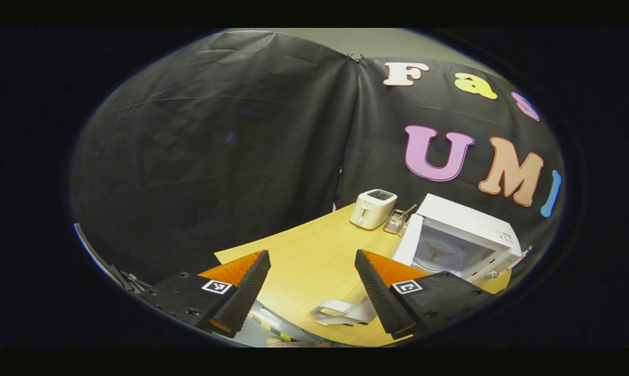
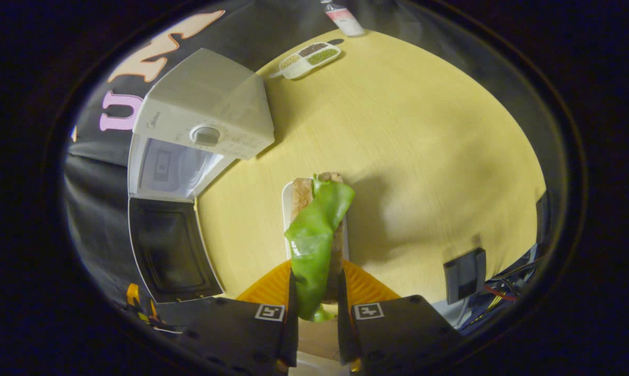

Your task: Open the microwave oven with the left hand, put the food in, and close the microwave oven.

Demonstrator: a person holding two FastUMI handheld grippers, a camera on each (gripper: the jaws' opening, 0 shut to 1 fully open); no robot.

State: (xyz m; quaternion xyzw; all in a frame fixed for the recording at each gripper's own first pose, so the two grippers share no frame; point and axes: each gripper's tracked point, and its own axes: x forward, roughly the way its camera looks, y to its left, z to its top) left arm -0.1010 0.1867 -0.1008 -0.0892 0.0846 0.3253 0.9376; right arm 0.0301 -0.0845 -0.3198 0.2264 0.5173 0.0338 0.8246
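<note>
My right gripper [image 2: 314, 292] pinches the food [image 2: 317, 235] between both fingers: a sandwich with grainy brown bread and a glossy, limp green leaf draped over it, held above the smooth pale wooden table [image 2: 424, 146]. To its left sits the boxy white microwave oven [image 2: 204, 120], its dark-windowed door [image 2: 170, 250] swung fully open. My left gripper [image 1: 312, 284] is spread wide, holding nothing, its ridged fingers [image 1: 246, 292] over the table.

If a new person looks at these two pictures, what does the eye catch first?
In the right gripper view, the right gripper is shut on a sandwich with a bright green leaf. To its left the white microwave stands with its door open. In the left gripper view, the left gripper is open.
</note>
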